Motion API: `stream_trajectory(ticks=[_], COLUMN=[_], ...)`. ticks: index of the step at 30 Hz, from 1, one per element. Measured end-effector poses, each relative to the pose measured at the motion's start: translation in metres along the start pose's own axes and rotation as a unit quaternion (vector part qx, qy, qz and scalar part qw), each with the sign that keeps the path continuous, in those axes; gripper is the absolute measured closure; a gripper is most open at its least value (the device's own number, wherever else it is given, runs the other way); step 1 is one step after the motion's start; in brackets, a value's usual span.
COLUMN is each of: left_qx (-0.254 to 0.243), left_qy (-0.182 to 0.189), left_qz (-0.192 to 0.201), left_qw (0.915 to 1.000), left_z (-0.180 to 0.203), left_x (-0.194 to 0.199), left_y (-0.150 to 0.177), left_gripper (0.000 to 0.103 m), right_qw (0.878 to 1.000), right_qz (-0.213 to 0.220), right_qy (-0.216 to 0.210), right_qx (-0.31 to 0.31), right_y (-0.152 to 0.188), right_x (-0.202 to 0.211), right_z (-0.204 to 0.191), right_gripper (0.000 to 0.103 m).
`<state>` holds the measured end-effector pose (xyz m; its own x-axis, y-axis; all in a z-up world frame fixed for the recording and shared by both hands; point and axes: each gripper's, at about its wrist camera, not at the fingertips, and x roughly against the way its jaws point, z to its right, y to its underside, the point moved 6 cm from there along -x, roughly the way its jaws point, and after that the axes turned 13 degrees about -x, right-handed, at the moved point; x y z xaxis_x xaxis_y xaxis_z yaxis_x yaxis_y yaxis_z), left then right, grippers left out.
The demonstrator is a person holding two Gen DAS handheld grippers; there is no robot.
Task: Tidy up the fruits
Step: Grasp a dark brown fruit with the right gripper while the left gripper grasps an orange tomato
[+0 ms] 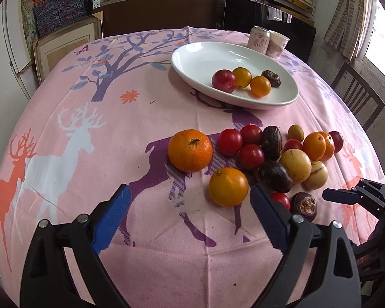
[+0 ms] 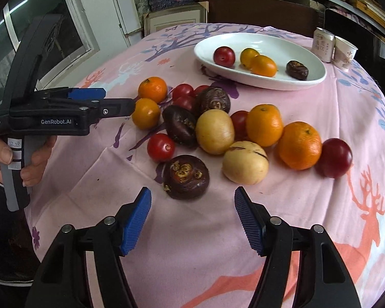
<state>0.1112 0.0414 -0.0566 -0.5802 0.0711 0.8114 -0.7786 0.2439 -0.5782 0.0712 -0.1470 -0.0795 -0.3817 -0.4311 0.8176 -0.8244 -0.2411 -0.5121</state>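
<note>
on the pink deer-print tablecloth [image 1: 71, 82] a loose pile of fruit sits near the white oval plate [image 1: 205, 59], which holds a red plum [image 1: 223, 80], two small oranges and a dark wrinkled fruit. the left gripper [image 1: 188, 196] hangs with its blue pads spread and nothing between them, its right pad just beside a small yellow-orange fruit [image 1: 228, 186]. the right gripper [image 2: 192, 200] is likewise released, empty, just short of a dark purple mangosteen [image 2: 186, 177].
</note>
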Motion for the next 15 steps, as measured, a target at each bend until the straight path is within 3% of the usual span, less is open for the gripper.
stream_trajectory(ticks=[6,15], left_qx=[-0.005,-0.016], left_qy=[0.000,0.021], left_qz=[-0.014,-0.026], left_qw=[0.9999,0.9993], left_z=[0.000,0.016], left_x=[-0.008,-0.022], left_y=[0.007,0.003], left_gripper=[0.012,0.015], right_qw=[0.999,1.000], right_qz=[0.011,0.017], right_qy=[0.031,0.005], right_qx=[0.029,0.013], right_y=[-0.012,-0.004], right_x=[-0.019,-0.003], right_z=[-0.013,0.003], right_gripper=[0.060,0.062])
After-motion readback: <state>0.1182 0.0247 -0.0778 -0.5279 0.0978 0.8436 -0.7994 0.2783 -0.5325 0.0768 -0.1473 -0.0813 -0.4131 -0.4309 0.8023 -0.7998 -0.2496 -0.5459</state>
